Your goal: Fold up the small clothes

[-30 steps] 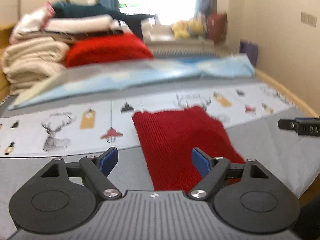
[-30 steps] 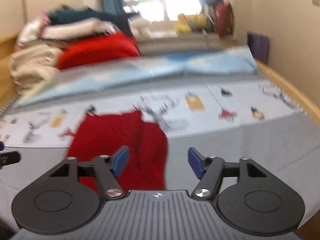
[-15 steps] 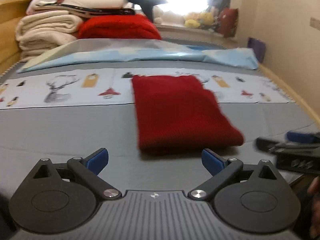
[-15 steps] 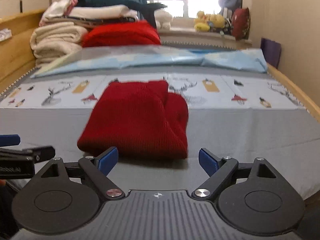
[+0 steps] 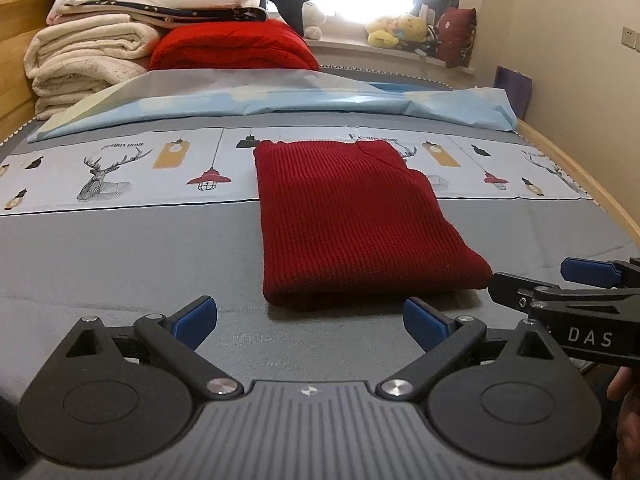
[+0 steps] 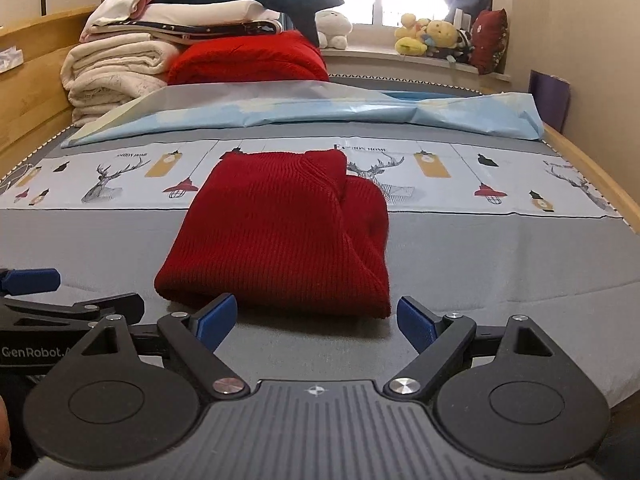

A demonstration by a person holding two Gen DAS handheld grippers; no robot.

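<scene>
A folded red knit sweater (image 5: 352, 220) lies flat on the grey bed sheet, its near folded edge just beyond my grippers; it also shows in the right wrist view (image 6: 284, 232), with a folded sleeve along its right side. My left gripper (image 5: 310, 318) is open and empty, a short way in front of the sweater's near edge. My right gripper (image 6: 316, 320) is open and empty, also just short of that edge. The right gripper shows at the right edge of the left wrist view (image 5: 568, 292), and the left gripper at the left edge of the right wrist view (image 6: 60, 300).
A printed band with deer and lamps (image 5: 120, 168) crosses the bed under the sweater's far end. A light blue sheet (image 5: 280, 100) lies behind it. Stacked white blankets (image 5: 88, 56), a red blanket (image 5: 232, 48) and plush toys (image 5: 396, 30) sit at the back. A wooden bed rail (image 5: 580, 176) runs along the right.
Both grippers have pulled back toward the near edge of the bed, away from the sweater. The sweater now lies folded and still, and the views have steadied.
</scene>
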